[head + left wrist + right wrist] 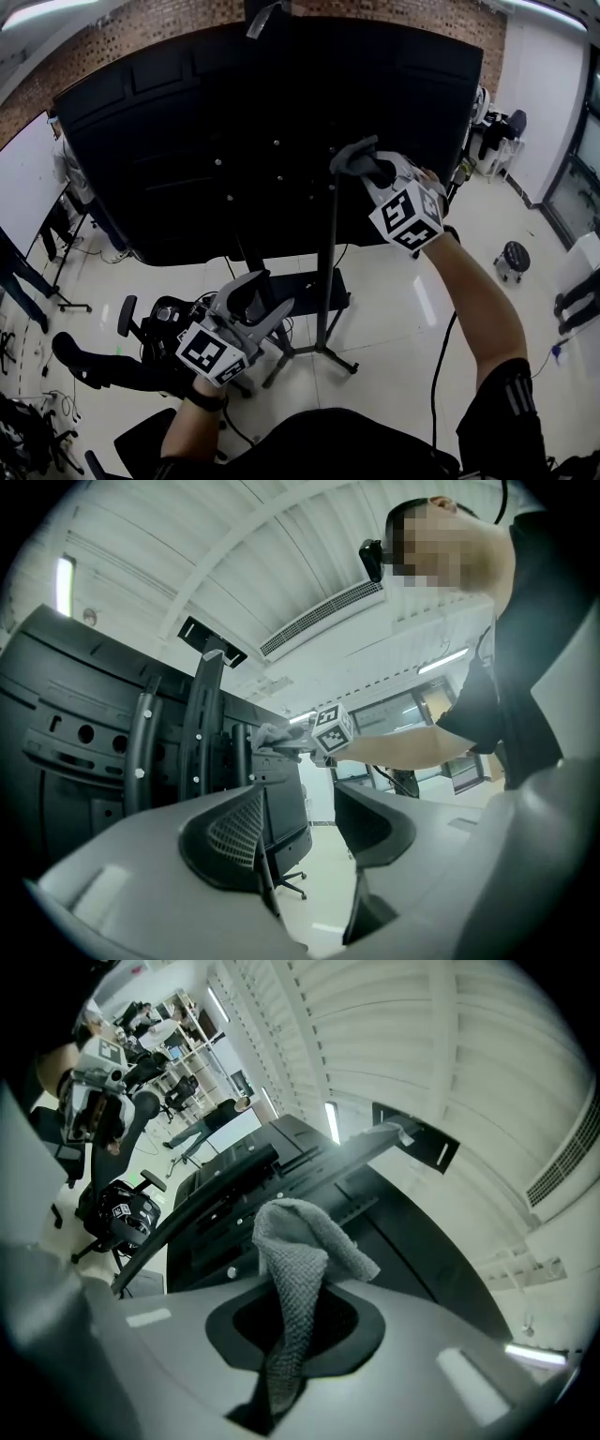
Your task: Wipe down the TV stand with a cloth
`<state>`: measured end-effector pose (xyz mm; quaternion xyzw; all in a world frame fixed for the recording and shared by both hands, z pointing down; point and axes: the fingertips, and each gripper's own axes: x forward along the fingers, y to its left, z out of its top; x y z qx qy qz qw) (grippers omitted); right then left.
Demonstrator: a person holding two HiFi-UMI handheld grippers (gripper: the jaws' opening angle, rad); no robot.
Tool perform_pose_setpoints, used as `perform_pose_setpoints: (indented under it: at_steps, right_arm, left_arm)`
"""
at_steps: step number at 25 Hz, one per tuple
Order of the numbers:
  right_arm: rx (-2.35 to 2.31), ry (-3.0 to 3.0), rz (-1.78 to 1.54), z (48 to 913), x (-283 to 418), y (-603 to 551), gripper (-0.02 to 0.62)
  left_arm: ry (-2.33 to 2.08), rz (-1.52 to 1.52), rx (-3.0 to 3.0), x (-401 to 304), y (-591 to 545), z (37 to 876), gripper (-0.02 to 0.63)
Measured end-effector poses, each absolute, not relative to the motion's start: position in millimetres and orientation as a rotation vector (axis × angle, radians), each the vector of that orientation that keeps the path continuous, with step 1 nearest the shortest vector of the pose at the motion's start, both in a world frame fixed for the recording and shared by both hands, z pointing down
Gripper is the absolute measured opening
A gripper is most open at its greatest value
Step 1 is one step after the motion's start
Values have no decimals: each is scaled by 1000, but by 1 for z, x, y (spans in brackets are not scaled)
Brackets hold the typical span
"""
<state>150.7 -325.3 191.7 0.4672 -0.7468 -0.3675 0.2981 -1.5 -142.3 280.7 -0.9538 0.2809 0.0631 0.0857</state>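
Cloth (pixel 292 1274) hangs pinched between the right gripper's (pixel 361 167) closed jaws at the TV stand's upright pole (pixel 330 272). Left gripper (pixel 262 300) hangs lower, jaws wide apart and empty.

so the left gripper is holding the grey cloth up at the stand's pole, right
No, it is the right gripper that holds the grey cloth up at the stand's pole; the right gripper view shows its jaws shut on it. The left gripper is open and empty.
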Motion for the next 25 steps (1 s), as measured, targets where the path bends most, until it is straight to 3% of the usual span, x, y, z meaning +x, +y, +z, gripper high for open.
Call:
perform_pose_setpoints:
  at_steps: [13,25]
  right_arm:
    - [1143,-1950,-930,226,161,-386,31]
    - [1280,-1895,-814,239,271,-393,30]
  left_arm:
    - [941,137,-2822,14,-148,287,258]
    - [920,135,-2839,50,-157,293,258]
